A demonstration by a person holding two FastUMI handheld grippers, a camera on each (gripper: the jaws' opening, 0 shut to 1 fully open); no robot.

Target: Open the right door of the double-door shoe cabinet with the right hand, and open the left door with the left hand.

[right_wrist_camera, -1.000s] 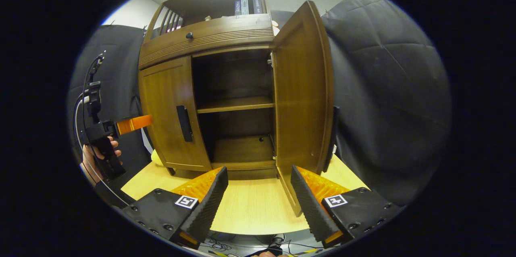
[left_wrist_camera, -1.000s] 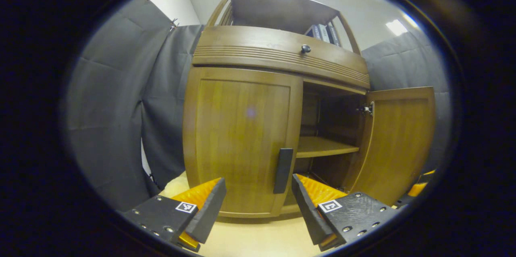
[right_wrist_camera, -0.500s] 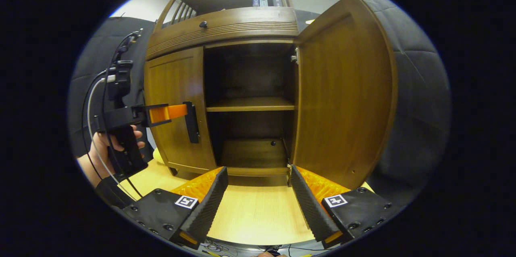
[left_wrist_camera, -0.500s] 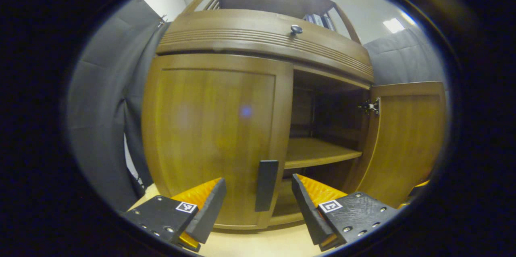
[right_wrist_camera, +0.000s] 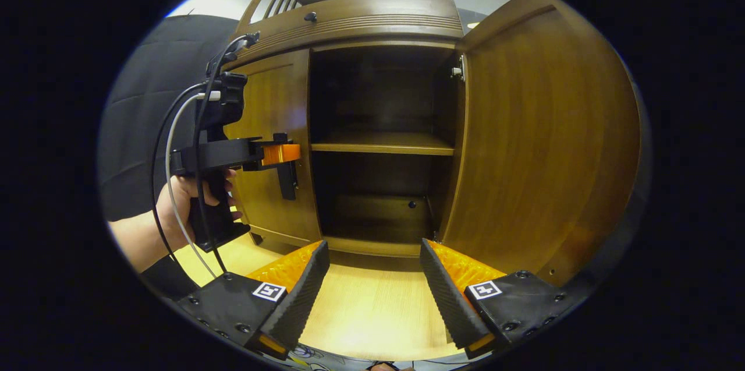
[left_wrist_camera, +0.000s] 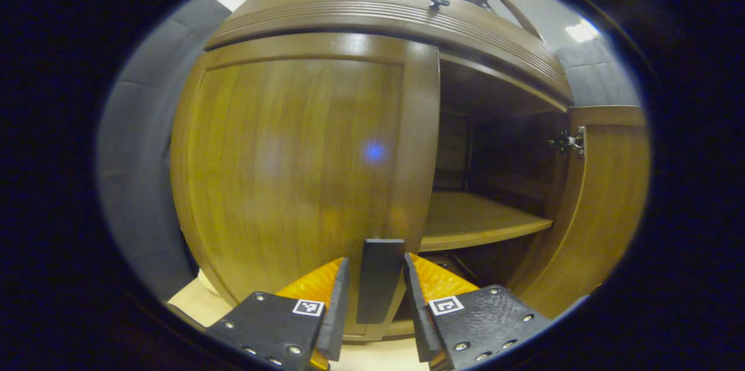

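Wooden left door handle sits between left claw fingers; right claw released.

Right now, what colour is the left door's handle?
Black handle, clearest in the left gripper view.

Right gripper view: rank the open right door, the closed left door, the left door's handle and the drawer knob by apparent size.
1. Right door, though nearness inflates it.
2. Left door.
3. Handle.
4. Drawer knob.

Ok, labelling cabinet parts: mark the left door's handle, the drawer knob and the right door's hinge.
left door handle [left_wrist_camera: 379,278], left gripper view, mid bar
drawer knob [right_wrist_camera: 311,16], right gripper view, head
right door hinge [left_wrist_camera: 568,141], left gripper view, plate
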